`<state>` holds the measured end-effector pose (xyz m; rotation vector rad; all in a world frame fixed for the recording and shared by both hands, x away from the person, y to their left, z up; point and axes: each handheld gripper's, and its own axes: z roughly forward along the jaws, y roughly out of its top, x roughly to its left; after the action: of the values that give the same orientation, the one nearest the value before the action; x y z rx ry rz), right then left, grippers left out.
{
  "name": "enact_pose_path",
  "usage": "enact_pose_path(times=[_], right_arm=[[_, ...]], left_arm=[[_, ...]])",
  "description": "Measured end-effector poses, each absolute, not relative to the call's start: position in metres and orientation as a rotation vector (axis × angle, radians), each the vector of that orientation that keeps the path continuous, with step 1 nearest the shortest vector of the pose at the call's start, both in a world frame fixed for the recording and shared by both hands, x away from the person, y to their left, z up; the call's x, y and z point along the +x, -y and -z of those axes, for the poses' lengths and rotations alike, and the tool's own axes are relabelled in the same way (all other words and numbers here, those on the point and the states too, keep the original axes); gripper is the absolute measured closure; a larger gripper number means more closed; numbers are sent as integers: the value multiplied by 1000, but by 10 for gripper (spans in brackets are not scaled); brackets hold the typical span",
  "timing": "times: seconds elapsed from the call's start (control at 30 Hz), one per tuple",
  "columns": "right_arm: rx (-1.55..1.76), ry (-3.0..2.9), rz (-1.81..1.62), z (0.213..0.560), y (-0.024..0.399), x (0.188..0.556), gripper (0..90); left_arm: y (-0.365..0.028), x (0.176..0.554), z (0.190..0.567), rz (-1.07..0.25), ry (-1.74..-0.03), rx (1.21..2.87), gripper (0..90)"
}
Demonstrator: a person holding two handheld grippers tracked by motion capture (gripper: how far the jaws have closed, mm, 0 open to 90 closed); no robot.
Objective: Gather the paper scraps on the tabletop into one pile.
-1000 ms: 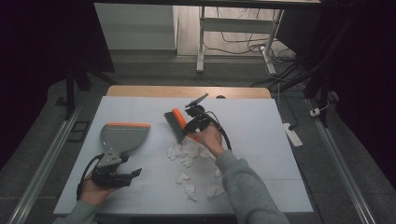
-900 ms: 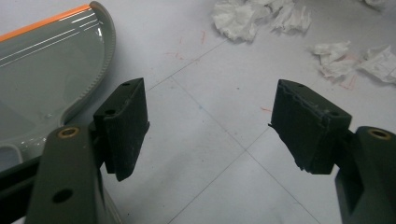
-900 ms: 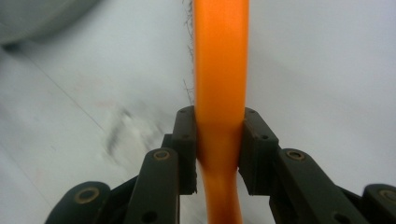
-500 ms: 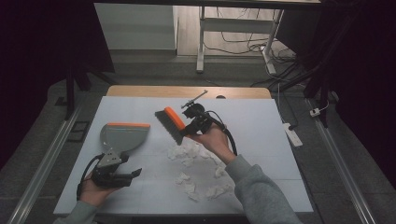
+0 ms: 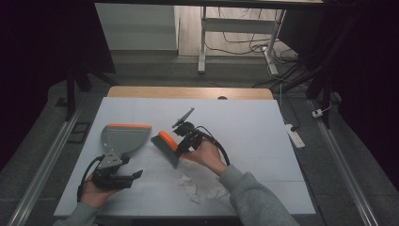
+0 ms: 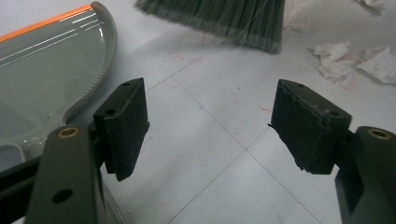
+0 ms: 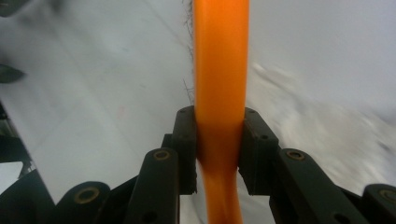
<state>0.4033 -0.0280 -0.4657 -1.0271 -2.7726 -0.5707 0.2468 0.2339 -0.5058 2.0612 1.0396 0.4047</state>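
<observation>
1. On the white table (image 5: 263, 127), right gripper (image 5: 188, 140) sits at centre, jaws clamped on the brush's orange handle (image 7: 220, 70).
2. Brush (image 5: 165, 146) is tilted, bristles (image 6: 224, 21) just off the dustpan's 3 o'clock side.
3. Dustpan (image 5: 123, 139) lies at 9 o'clock from the brush, orange lip facing 12.
4. Left gripper (image 5: 117, 178) is at the pan's 6 o'clock, jaws wide apart, holding nothing.
5. Paper scraps (image 5: 190, 188) lie at 5 o'clock from the brush, well apart from the pan.
6. Likely step: sweep the scraps into the pan. Best to grip the pan handle first, keep bristles flat on the table, use short strokes toward 9 o'clock.
</observation>
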Motion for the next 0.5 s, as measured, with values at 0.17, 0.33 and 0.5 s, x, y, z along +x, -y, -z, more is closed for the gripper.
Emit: enact_pose_path(times=[0.17,0.33,0.5], right_arm=[[-1114,2784,525,460,56,409,704],[-1116,2819,570,449,73,405,704],[-1025,2821,738,426,75,391,704]], left_arm=[[-233,247,506,-404,-1037,2063,283],[-231,247,506,-404,-1032,2068,283],[-233,247,505,-406,-1037,2063,283]])
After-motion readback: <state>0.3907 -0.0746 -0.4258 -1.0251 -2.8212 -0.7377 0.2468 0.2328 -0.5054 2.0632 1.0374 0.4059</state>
